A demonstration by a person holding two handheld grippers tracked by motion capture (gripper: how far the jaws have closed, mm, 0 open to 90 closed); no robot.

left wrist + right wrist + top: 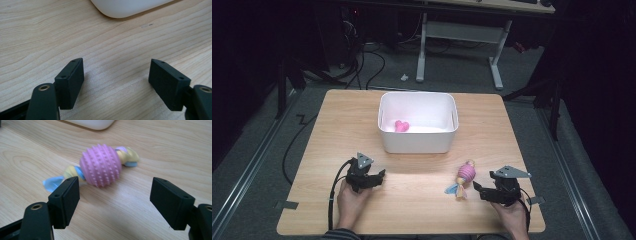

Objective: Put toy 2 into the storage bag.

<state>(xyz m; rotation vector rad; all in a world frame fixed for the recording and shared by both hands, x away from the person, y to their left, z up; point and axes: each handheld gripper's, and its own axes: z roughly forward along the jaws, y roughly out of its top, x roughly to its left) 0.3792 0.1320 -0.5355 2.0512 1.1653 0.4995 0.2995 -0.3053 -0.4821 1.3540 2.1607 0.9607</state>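
Jaws of the right gripper (113, 203) stand wide and empty; the knobby ball toy (101, 165) lies just ahead of them, not yet in the white bin (418, 122), where a pink toy (401, 126) already sits.

Both grippers, the left gripper (381, 174) and the right gripper (476, 188), are black, with blocky screw-dotted jaws, brass pivot bushings, grey three-cornered top plates and trailing black cables.

white bin (418, 142): no print legible
rope toy (101, 165): no label or brand
wooden table (342, 115): no marks, no numbers
black pads (71, 81): blank, screw holes only
grey plate (364, 160): unmarked
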